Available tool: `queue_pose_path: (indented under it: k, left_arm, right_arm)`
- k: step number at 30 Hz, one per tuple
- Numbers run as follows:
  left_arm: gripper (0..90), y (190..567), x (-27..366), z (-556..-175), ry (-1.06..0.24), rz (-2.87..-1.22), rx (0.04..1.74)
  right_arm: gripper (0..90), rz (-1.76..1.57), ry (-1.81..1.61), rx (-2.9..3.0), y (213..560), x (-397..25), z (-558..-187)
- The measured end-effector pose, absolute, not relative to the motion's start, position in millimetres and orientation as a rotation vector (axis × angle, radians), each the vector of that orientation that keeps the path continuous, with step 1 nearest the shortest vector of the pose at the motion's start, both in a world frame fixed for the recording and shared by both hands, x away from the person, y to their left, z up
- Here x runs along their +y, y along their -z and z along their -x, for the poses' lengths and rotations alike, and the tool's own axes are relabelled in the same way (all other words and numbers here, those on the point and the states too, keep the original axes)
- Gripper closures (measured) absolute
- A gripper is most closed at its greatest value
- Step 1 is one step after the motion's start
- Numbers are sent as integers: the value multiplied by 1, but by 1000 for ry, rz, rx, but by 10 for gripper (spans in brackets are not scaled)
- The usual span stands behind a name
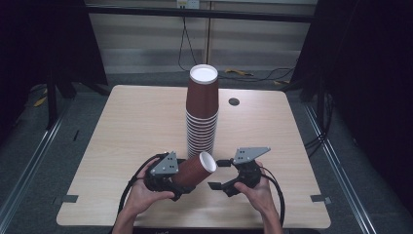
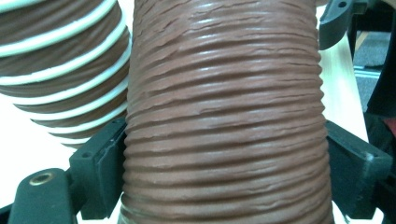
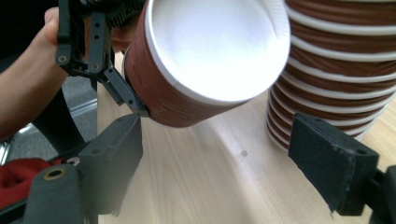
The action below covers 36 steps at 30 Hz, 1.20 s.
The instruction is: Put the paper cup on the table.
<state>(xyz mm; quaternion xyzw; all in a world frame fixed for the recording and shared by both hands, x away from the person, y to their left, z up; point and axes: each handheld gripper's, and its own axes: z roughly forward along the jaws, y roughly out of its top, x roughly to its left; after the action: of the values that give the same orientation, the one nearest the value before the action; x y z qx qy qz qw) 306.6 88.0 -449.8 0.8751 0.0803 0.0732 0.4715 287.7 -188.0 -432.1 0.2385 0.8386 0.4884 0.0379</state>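
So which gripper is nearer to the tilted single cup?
Left. The left gripper is shut on the tilted cup, its jaws clamping the ribbed wall. The right gripper is open beside the cup's white mouth, not touching it, in front of the cup stack.

The desk (image 1: 146, 126) is viewed by the high view from above its near edge, facing forward and down, far enough for the whole top to be taken in. The left gripper view is set very close along its own jaws, facing the ribbed wall of the held cup (image 2: 224, 116), with the cup stack (image 2: 60, 70) seen beside it. The right gripper view is aimed low across the desk, close to the same cup's open mouth. Cup and stack are shared by all three views.
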Motion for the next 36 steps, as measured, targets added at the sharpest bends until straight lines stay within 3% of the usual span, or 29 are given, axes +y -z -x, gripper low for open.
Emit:
queue_pose_path:
  k: [6,22,25,26,36]
  left_arm:
    - [144,446,87,-308,-199,-2202,175]
    - [147,448,73,-303,-228,-2354,101]
    - [146,447,70,-304,-231,-2392,89]
    - [146,446,69,-305,-234,-2406,72]
    - [144,441,66,-301,-239,-2473,24]
  right_arm:
    - [141,-717,-1442,2611,432,-187,-291]
    - [177,-668,-1251,2744,435,-181,-288]
    - [227,-678,-1226,2753,436,-180,-290]
    - [195,-669,-1228,2754,437,-179,-290]
    - [181,-636,-1124,2789,436,-175,-292]
